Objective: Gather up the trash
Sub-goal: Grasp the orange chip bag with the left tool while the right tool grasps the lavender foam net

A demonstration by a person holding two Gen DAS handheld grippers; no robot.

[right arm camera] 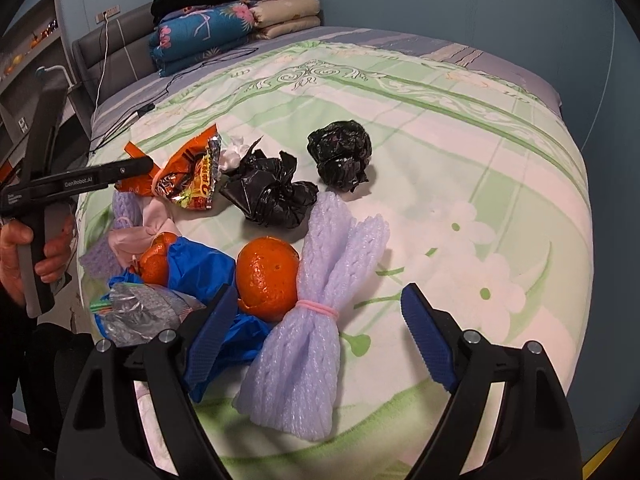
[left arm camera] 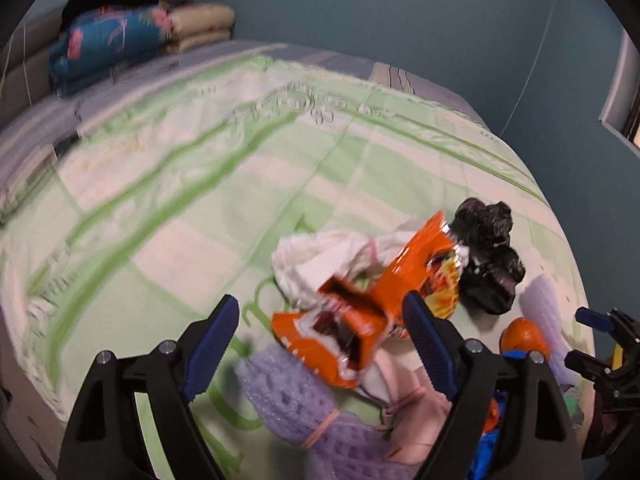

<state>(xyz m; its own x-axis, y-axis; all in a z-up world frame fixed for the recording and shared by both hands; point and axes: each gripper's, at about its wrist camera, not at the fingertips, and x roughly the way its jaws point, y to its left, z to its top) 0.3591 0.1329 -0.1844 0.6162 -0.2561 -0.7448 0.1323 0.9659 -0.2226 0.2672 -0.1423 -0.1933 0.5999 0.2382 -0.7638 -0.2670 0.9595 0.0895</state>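
A pile of trash lies on a bed covered by a green-and-white quilt. At nine o'clock in the right wrist view, a hand grips the left tool, whose blue pads stand spread with nothing pinched; the left wrist view shows an orange snack wrapper between them, above a lilac foam net. Toward the centre lie a blue plastic bag, an orange peel and, at twelve o'clock from it, two crumpled black bags. The right tool is also spread and empty, a second lilac foam net bundle, tied with a pink band, lying between its pads. Folded bedding is stacked at the headboard, at eleven o'clock.
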